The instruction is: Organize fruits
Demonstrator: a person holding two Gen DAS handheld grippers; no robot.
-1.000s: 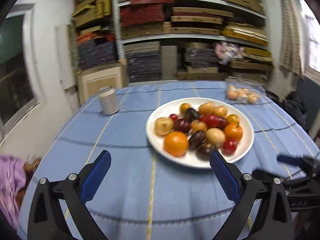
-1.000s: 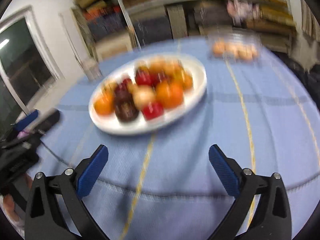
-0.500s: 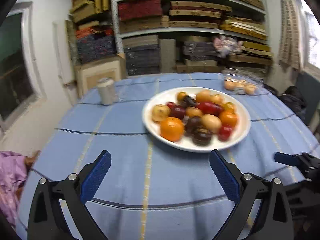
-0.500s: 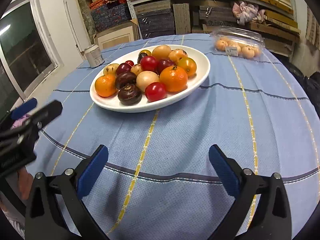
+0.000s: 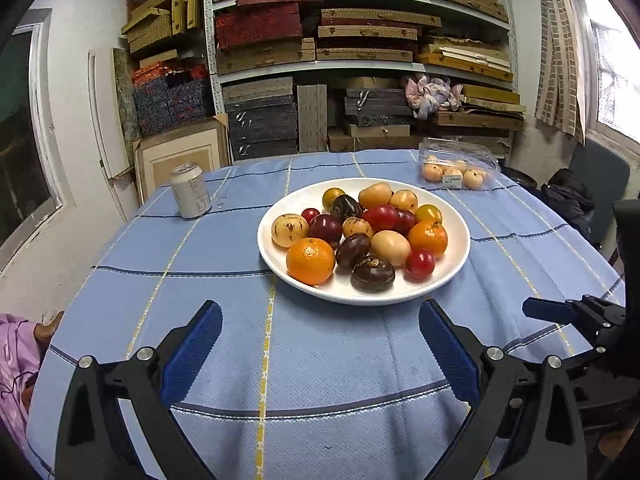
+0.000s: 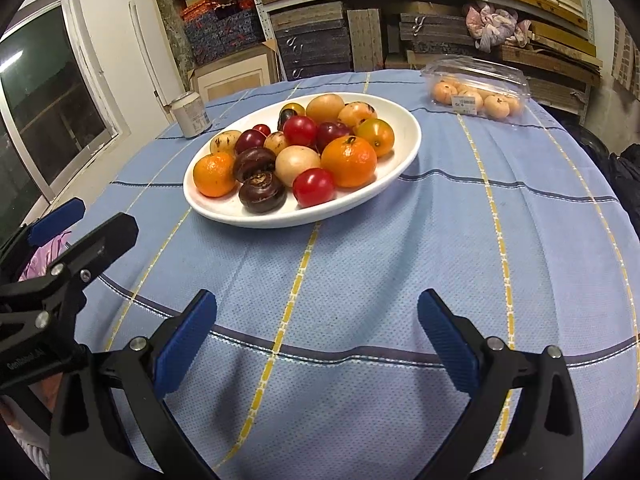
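A white plate (image 5: 362, 296) heaped with mixed fruit is seen on a table spread with a blue checked cloth (image 5: 192, 248), while two hand-held grippers are held low over the cloth on the near side of the plate. The left gripper (image 5: 320, 354) and the right gripper (image 6: 316, 340) are both shown with jaws spread wide and nothing between them.

Over the past second both cameras have been drawn back and levelled: the plate, a blur in the right wrist view a second ago, is now sharp and sits slightly farther off, and the grippers have settled side by side short of its near rim. No fruit has been shifted in that time.

On the plate, two oranges (image 5: 310, 260), red tomatoes (image 5: 420, 265), dark chestnut-like pieces (image 5: 373, 273) and pale yellow fruit (image 5: 390, 247) are piled together, unsorted by kind. Beyond the plate a clear plastic box of small orange fruit (image 5: 456, 164) is set, and to the plate's far left a drinks can (image 5: 190, 191) stands.

The steadying can be read two ways: as a pause before a piece is picked from the plate, or as a withdrawal once the fruit has been gathered there.
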